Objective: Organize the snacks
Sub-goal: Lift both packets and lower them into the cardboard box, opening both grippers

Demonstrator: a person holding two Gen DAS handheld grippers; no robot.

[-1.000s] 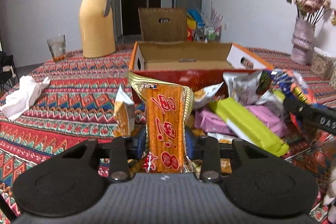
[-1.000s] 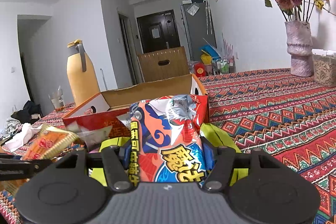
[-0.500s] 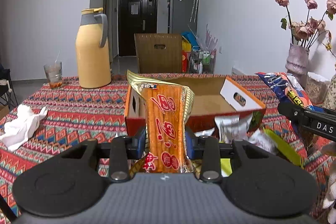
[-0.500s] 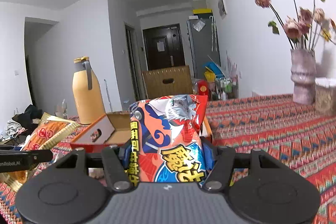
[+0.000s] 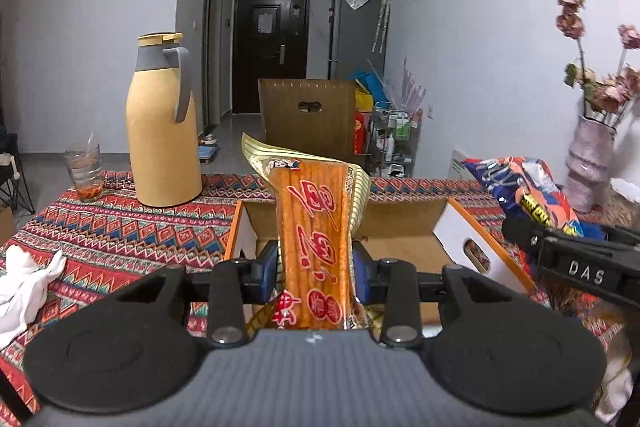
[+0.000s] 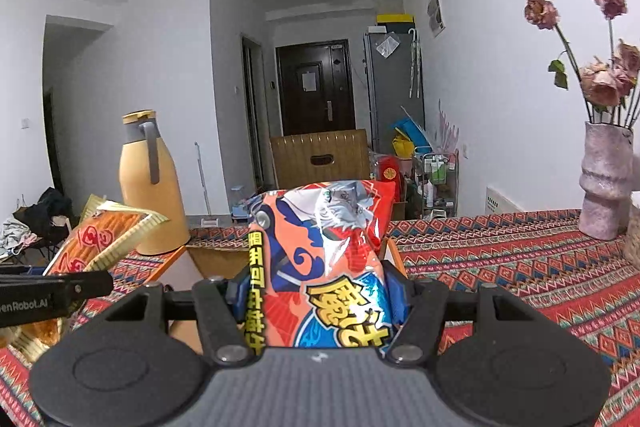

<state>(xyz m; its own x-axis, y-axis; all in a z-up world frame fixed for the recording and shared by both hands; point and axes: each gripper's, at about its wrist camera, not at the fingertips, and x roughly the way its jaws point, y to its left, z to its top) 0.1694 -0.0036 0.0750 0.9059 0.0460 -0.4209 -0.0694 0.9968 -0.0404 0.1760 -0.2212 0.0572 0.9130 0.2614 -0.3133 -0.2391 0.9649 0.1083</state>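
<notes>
Since the earlier frames both grippers had risen and carried their packets up from the heap of snacks, so that heap had dropped out of sight and the open cardboard box [image 5: 404, 223] now lay just beyond and below them.

The left gripper [image 5: 315, 269] was closed part-way, its 2 blue pads pinching 1 long orange snack packet [image 5: 316, 227], a glossy flat sleeve with red characters and a gold ribbed edge, standing upright. The right gripper [image 6: 318, 301] stood a little wider, its pads pressed on 1 puffy chip bag [image 6: 320, 259] of crinkled foil in blue, orange and red with yellow lettering. In the left view that bag showed at the right, over the box's near right flap; in the right view the orange packet showed at the left.

The box, 1 in number, was plain brown card inside with orange edges and a white end flap with an oval hand slot, sitting on a woven table cloth [image 5: 120, 227] of red zigzag bands. Far left on it stood 1 tall matte yellow thermos jug [image 5: 162, 123] with a grey handle and 1 clear drinking glass [image 5: 84, 171]. A crumpled white cloth [image 5: 24, 279] lay near left. Far right stood 1 rough pink vase [image 6: 606, 183] of dried roses. Beyond the table was 1 wooden chair back [image 5: 307, 115].
</notes>
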